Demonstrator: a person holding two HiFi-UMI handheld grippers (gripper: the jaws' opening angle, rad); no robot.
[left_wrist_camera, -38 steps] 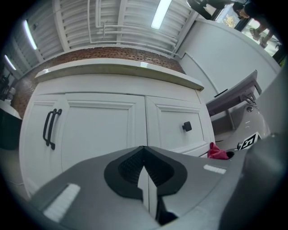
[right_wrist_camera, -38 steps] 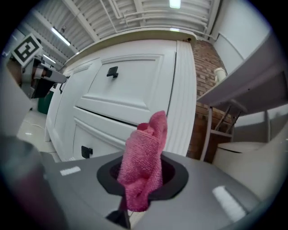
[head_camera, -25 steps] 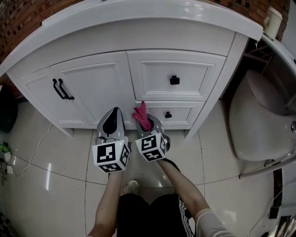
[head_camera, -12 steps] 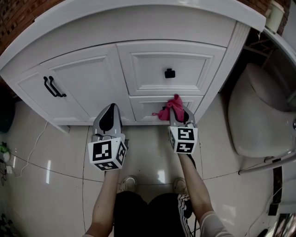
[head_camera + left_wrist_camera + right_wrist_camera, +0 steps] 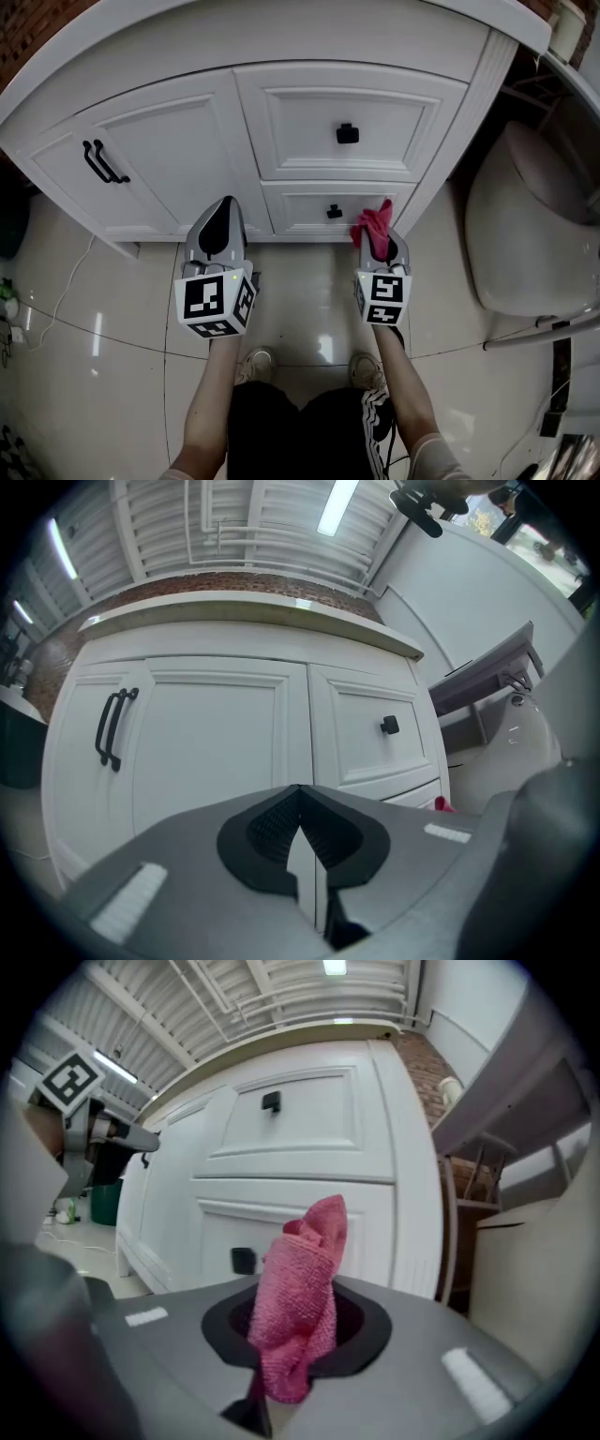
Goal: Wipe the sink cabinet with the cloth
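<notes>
Pink cloth (image 5: 373,225) is pinched in the right hand-held gripper (image 5: 379,244), its jaws clamped on the lower folds while the rest stands up in a bunched peak. From the head view the cloth's tip sits at the right end of the lower drawer (image 5: 309,208) on the white sink cabinet (image 5: 187,159), close beside the fluted corner post. Whether it actually touches the drawer front, I cannot tell. In the right gripper view the cloth (image 5: 300,1307) rises in front of that drawer panel, and the small black knob (image 5: 243,1260) shows just to its left.

Over to the left hand-held gripper (image 5: 225,211): it hangs above the floor (image 5: 309,300) in front of the cabinet door, apart from it. Its own view shows the jaws pressed together with nothing between them, pointing at the door and its pair of black bar handles (image 5: 111,728).

Above the lower drawer is a taller upper drawer (image 5: 352,131) with its own black knob (image 5: 347,133). The white counter (image 5: 281,19) curves out over the whole cabinet front.

Glossy pale tiles cover the floor, and the person's shoes (image 5: 253,364) stand on it behind the two grippers. A white rounded fixture (image 5: 525,234) sits to the right of the cabinet.
</notes>
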